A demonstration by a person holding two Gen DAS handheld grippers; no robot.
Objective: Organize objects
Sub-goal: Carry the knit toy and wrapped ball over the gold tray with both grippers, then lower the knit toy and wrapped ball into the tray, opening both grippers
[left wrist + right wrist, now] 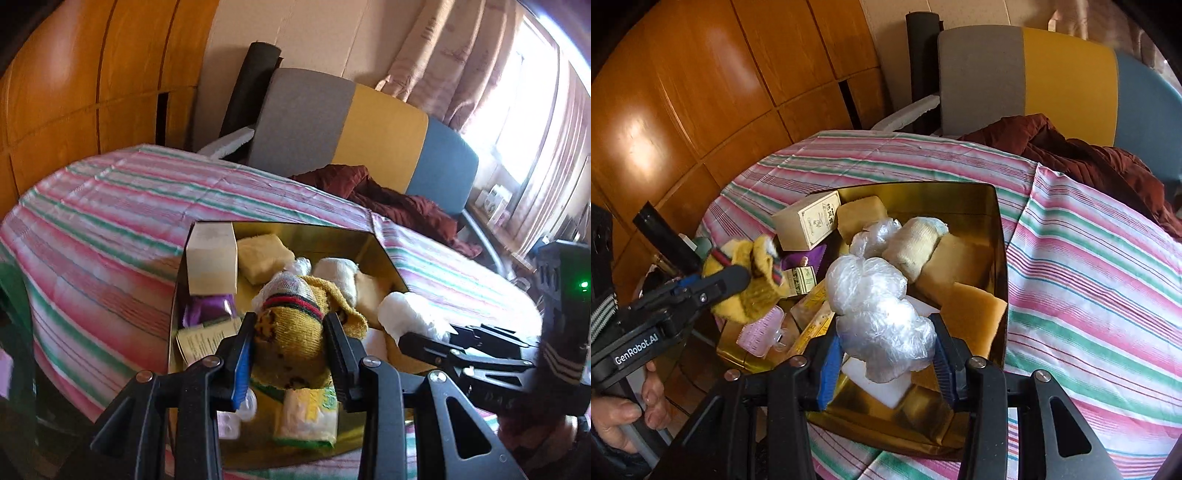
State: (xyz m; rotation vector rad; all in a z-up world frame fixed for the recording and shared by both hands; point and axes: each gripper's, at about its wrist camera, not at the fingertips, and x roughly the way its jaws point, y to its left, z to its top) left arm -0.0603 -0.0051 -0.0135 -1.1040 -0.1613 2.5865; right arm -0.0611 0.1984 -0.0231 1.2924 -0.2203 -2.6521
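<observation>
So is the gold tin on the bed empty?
No, the gold tin is crowded: a cream box, tan sponge blocks and a rolled bandage lie inside.

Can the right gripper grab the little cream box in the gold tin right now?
Probably not yet. The right gripper is shut on a clear plastic bag, so it is full; the cream box lies uncovered in the gold tin.

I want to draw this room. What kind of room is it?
Probably a room in someone's home: a striped cloth covers the table, curtains hang by a bright window, and wooden cupboard doors line the wall.
</observation>
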